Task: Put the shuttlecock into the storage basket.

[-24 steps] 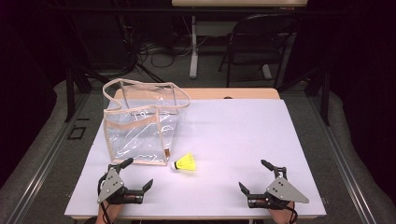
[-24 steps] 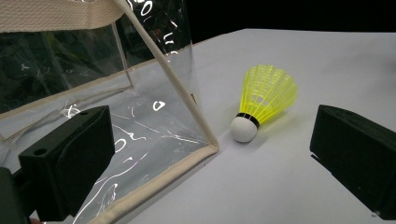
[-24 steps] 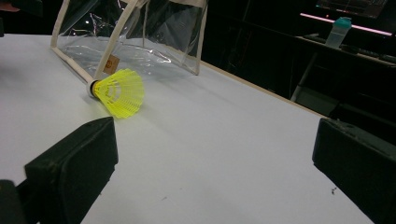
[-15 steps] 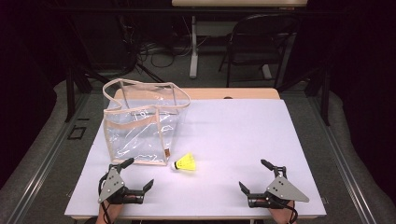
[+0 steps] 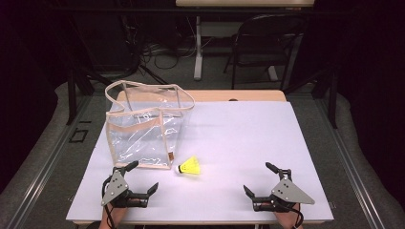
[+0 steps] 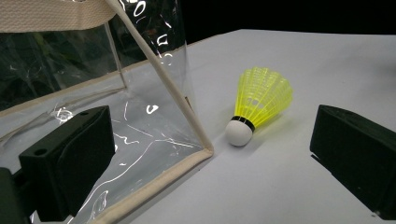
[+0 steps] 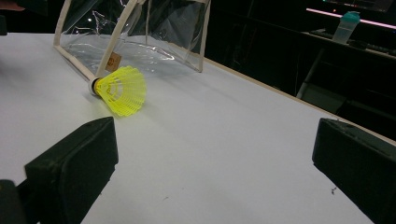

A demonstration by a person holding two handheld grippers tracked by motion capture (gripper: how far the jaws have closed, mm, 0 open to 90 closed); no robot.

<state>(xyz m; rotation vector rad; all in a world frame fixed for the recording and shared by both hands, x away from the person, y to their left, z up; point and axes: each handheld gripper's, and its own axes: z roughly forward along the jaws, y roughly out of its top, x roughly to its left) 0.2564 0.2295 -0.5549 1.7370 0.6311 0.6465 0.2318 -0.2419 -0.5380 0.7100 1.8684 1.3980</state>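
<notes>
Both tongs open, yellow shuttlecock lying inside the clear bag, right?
Not inside. The yellow shuttlecock lies on the table just outside the clear bag, by its corner, as the left gripper view shows. Left tongs and right tongs are open.

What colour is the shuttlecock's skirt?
Bright yellow, above a white cork tip; the shuttlecock shows best in the left gripper view.
</notes>
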